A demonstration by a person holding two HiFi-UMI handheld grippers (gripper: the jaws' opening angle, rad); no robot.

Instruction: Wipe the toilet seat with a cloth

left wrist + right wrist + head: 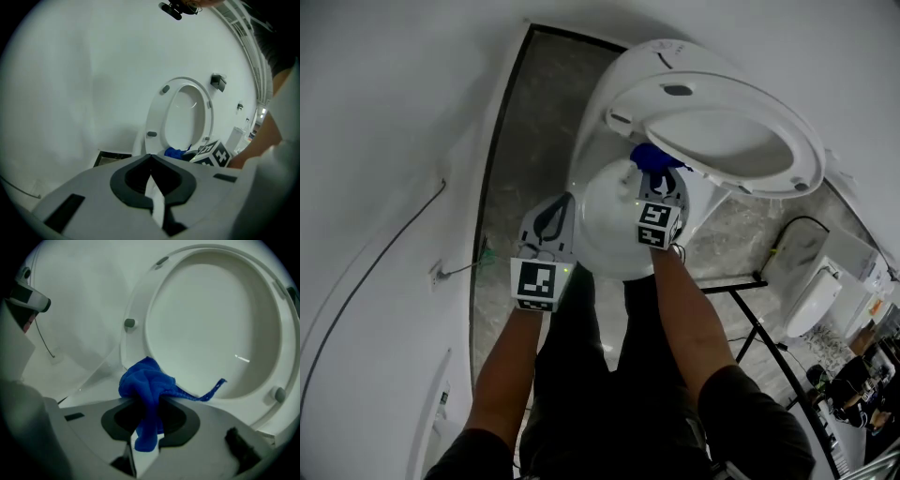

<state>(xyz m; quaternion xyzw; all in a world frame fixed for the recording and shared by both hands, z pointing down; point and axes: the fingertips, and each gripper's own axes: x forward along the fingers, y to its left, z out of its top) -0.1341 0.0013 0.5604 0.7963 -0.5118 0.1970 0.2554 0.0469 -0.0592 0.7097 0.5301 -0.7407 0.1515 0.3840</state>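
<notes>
The white toilet seat (712,131) stands raised above the bowl (605,225); its underside with small bumpers fills the right gripper view (211,319). My right gripper (659,176) is shut on a bunched blue cloth (147,383), which sits against the seat's lower rim. That cloth (652,156) shows just past the gripper's tips in the head view. My left gripper (557,211) hangs to the left of the bowl, shut with nothing in it. In its own view the jaws (151,158) meet, with the seat (154,117) and cloth (175,152) beyond.
Grey tiled floor (516,141) runs along the white wall on the left, where a thin cable (394,244) hangs. A black metal frame (759,319) and another white fixture (811,300) stand to the right. A small dark box (218,82) is mounted on the wall.
</notes>
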